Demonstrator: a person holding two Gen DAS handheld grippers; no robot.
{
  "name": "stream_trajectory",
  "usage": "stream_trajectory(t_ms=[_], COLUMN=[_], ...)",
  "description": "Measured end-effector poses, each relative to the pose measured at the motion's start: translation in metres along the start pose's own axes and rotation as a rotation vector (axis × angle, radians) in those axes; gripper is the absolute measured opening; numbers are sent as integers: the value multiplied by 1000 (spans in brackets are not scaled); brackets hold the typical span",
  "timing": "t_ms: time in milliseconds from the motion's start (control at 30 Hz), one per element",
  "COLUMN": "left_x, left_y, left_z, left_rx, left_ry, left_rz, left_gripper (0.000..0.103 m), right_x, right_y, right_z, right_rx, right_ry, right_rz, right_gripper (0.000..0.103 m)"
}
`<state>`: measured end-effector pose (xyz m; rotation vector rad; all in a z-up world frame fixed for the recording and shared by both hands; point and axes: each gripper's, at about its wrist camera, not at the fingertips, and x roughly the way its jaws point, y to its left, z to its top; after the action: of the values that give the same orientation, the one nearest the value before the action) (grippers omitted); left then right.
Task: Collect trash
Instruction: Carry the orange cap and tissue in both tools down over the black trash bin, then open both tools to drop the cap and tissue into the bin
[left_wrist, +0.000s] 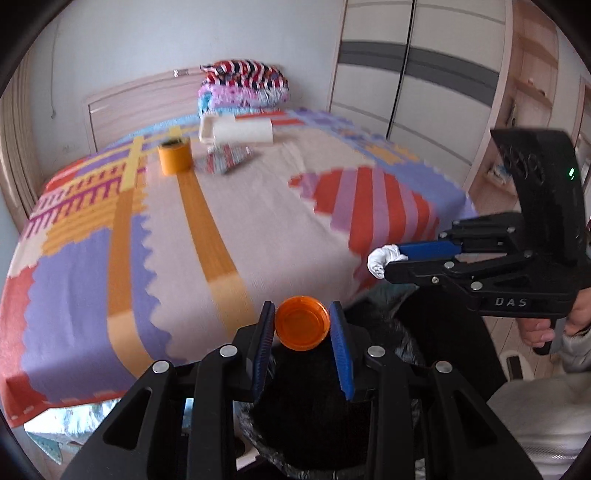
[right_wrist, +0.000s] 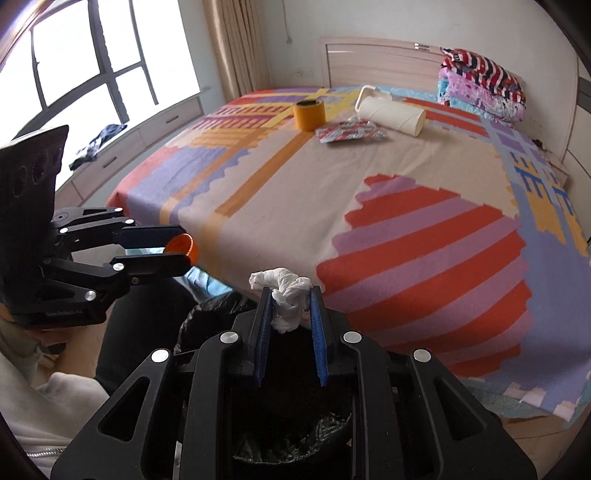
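Note:
My left gripper (left_wrist: 302, 325) is shut on an orange plastic cap (left_wrist: 302, 322) and holds it over a black-lined trash bin (left_wrist: 310, 406) at the foot of the bed. It also shows in the right wrist view (right_wrist: 184, 249). My right gripper (right_wrist: 291, 308) is shut on a crumpled white tissue (right_wrist: 286, 295) above the bin's black bag (right_wrist: 295, 439). The right gripper shows at the right of the left wrist view (left_wrist: 386, 260). On the far bed lie an orange tape roll (right_wrist: 309, 114), a shiny snack wrapper (right_wrist: 349, 133) and a white jug (right_wrist: 391, 112) on its side.
The bed (right_wrist: 295, 192) has a patterned colourful cover. Folded blankets (right_wrist: 480, 88) are stacked at the headboard. A window and drawers (right_wrist: 110, 147) stand at the left, a wardrobe (left_wrist: 413, 74) at the right. The person's legs and slipper (left_wrist: 517, 365) are beside the bin.

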<state>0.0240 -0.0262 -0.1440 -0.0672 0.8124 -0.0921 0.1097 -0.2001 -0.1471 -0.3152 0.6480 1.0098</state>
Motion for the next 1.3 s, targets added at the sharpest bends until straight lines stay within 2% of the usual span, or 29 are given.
stream_trajectory(t_ms=[233, 367, 700, 933, 1100, 1167, 1233, 1300], left_x=[35, 62, 106, 116, 119, 121, 125, 124], left_y=[-7, -3, -2, 1, 8, 6, 4, 4], left_z=[-31, -46, -73, -82, -84, -84, -82, -81], left_rx=[-7, -5, -30, -36, -55, -55, -51, -48], left_ry=[108, 204, 337, 372, 384, 389, 389, 382], left_rz=[-31, -36, -18, -26, -17, -19, -18, -20], left_gripper=[29, 29, 29, 29, 29, 34, 47, 48], right_x=[41, 66, 101, 109, 109, 111, 110, 115], right_y=[3, 4, 6, 12, 20, 22, 23, 8], right_z=[-38, -59, -78, -84, -85, -84, -84, -82], right_rx=[40, 52, 70, 73, 63, 58, 59, 62], right_ry=[135, 222, 365, 419, 427, 428, 426, 422], right_rz=[34, 39, 5, 14, 22, 22, 23, 20], right_gripper=[21, 21, 21, 23, 30, 34, 35, 35])
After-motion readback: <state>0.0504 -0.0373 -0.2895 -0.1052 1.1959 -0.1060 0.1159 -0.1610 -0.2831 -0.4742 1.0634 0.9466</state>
